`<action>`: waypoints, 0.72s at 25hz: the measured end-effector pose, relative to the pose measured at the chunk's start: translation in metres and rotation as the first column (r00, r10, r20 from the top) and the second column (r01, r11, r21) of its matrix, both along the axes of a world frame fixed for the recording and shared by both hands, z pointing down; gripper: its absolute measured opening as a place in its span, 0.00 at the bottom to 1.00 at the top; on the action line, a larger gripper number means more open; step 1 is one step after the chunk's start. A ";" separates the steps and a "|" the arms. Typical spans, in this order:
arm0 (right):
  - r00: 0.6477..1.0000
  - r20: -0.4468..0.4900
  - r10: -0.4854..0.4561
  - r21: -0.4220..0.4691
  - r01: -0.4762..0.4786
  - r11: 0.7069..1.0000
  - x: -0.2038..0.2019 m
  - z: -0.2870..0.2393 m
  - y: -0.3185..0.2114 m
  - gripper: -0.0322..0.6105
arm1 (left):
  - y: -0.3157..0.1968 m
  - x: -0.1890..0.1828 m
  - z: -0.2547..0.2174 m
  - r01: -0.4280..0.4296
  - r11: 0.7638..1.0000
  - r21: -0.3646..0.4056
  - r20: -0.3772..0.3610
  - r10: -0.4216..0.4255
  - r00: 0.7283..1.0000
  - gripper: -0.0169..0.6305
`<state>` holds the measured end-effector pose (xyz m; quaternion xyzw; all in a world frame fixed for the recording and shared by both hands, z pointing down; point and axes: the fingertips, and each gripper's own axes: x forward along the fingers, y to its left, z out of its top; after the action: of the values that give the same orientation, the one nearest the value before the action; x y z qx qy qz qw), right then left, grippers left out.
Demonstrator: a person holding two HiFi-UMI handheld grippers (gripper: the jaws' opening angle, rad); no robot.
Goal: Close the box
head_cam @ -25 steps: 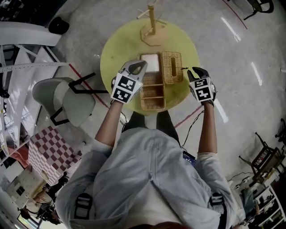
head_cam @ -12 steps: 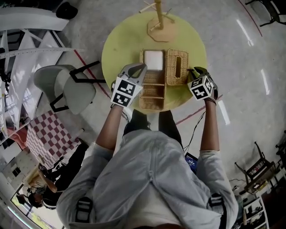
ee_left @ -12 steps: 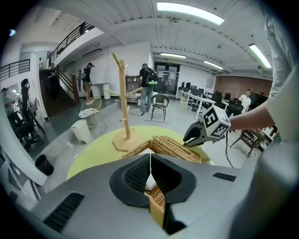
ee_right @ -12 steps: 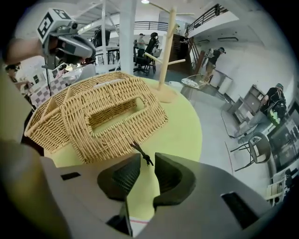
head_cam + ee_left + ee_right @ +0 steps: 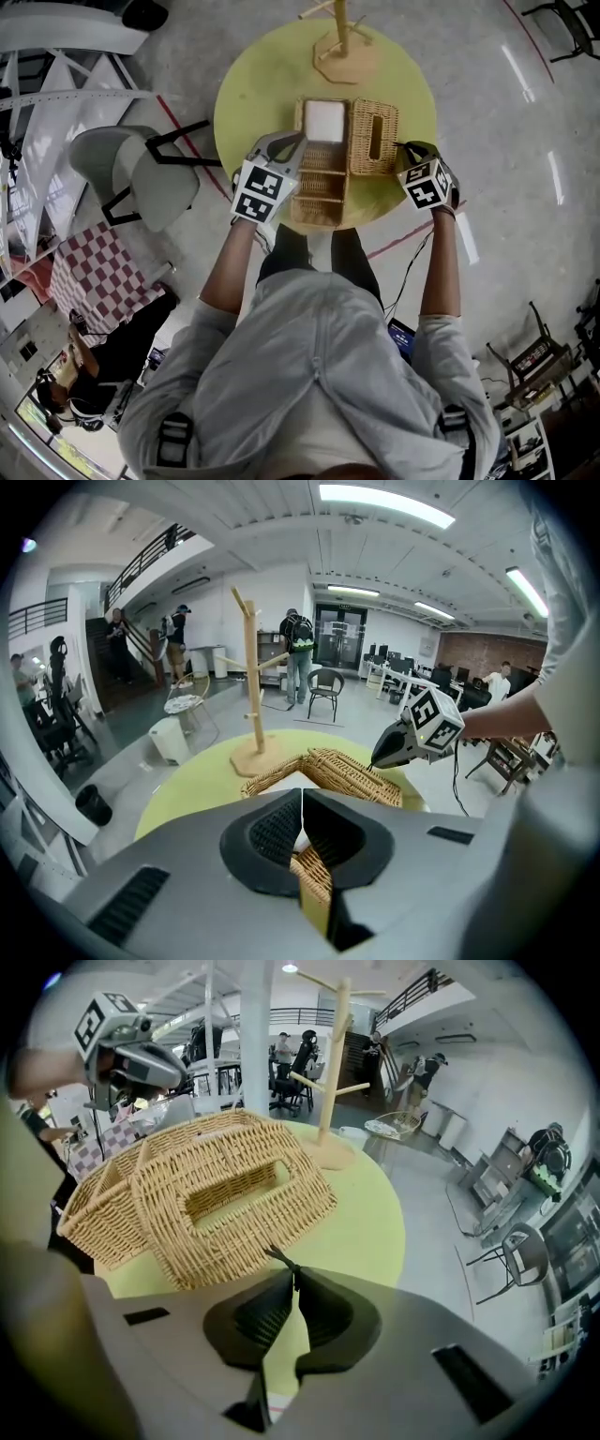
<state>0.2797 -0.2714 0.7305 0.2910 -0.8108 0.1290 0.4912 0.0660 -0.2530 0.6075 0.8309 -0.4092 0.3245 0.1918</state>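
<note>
Round yellow table [image 5: 246, 94] — wicker box [image 5: 320, 184], lid [image 5: 373, 139] open

Grey short-sleeved shirt [image 5: 314, 370]; black straps [image 5: 173, 438]

- A large open office-like hall is indicated by long white ceiling strip lights [image 5: 384, 501] and a black-railed upper gallery [image 5: 141, 560]
- Desks with dark monitors [image 5: 392, 663] are seen behind

- Wicker box [image 5: 317, 183]: open, divided into compartments, centred on the yellow table [image 5: 248, 101].
- Wicker lid [image 5: 373, 138]: slotted, lying open beside it, toward the table's right edge.
</note>
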 end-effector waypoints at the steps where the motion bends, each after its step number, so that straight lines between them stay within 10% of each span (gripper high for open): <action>1: 1.000 0.017 0.013 -0.003 -0.013 1.000 -0.001 -0.005 0.000 0.11 | 0.001 -0.001 -0.002 0.000 1.000 0.005 -0.001 0.000 1.000 0.07; 18: 0.969 0.132 0.211 0.090 -0.224 0.971 -0.020 -0.141 0.007 0.11 | 0.005 -0.031 -0.065 -0.063 0.991 0.120 -0.076 0.073 0.994 0.07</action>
<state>0.2592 -0.2646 0.5896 0.3949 -0.8080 0.1572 0.4079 0.0347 -0.2481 0.5428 0.8667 -0.3909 0.2725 0.1477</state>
